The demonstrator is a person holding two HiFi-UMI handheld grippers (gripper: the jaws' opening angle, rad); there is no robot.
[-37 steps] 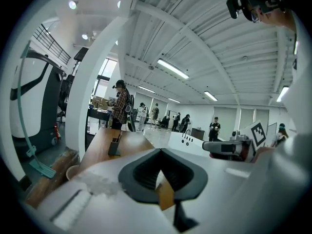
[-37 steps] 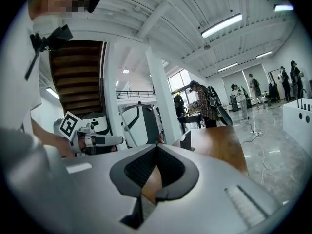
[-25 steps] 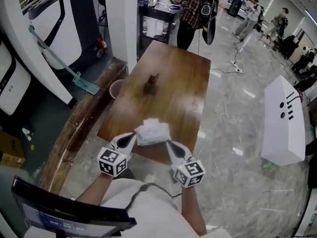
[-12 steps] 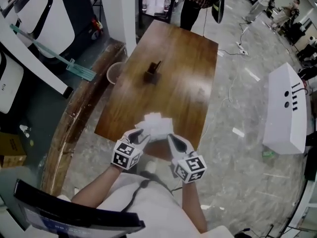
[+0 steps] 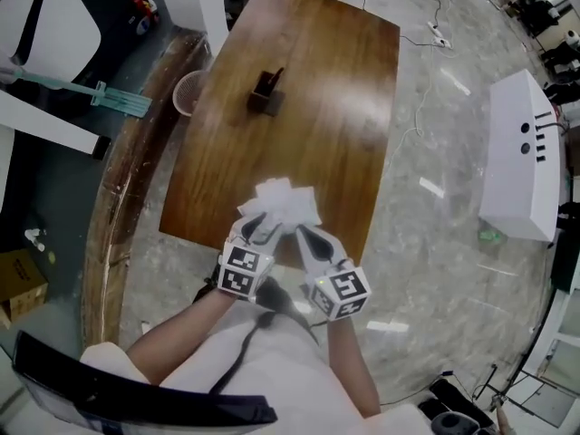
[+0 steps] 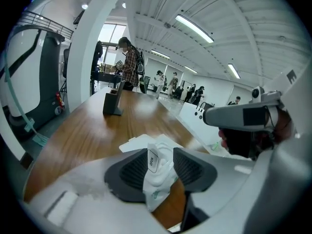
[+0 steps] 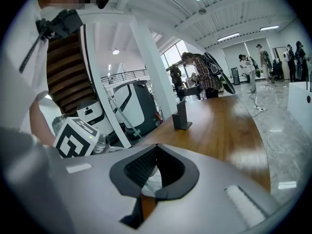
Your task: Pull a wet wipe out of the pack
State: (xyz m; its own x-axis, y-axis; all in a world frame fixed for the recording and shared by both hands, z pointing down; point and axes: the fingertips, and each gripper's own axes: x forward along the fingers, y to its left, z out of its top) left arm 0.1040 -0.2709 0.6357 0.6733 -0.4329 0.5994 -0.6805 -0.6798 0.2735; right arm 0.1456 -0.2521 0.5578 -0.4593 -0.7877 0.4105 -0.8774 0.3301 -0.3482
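Our left tongs [image 6: 160,156] are clamped on the wet wipe pack [image 6: 157,175], which stands crumpled between the ribbed pads with its small "OPEN" label turned toward the left pad. Our right tongs [image 7: 155,149] are pressed together at the tips, pinching a fold of white wet wipe [image 7: 152,177] that shows in the gap behind them. From the head view, the left tongs [image 5: 257,230] and right tongs [image 5: 304,236] sit close side by side, both meeting the same white bundle [image 5: 283,203], held just over the near edge of the tabletop [image 5: 308,107]. In the left gripper view, a flat white sheet [image 6: 132,143] lies on the wood just beyond the pack. Farther up the tabletop, well apart from the tongs, a dark holder [image 5: 265,94] stands upright. Left of the tabletop a round bin [image 5: 187,92] sits on the floor, and on the right a white box [image 5: 521,157] rests on the marble floor. At the far end of the tabletop a person in a plaid shirt [image 6: 128,65] stands.
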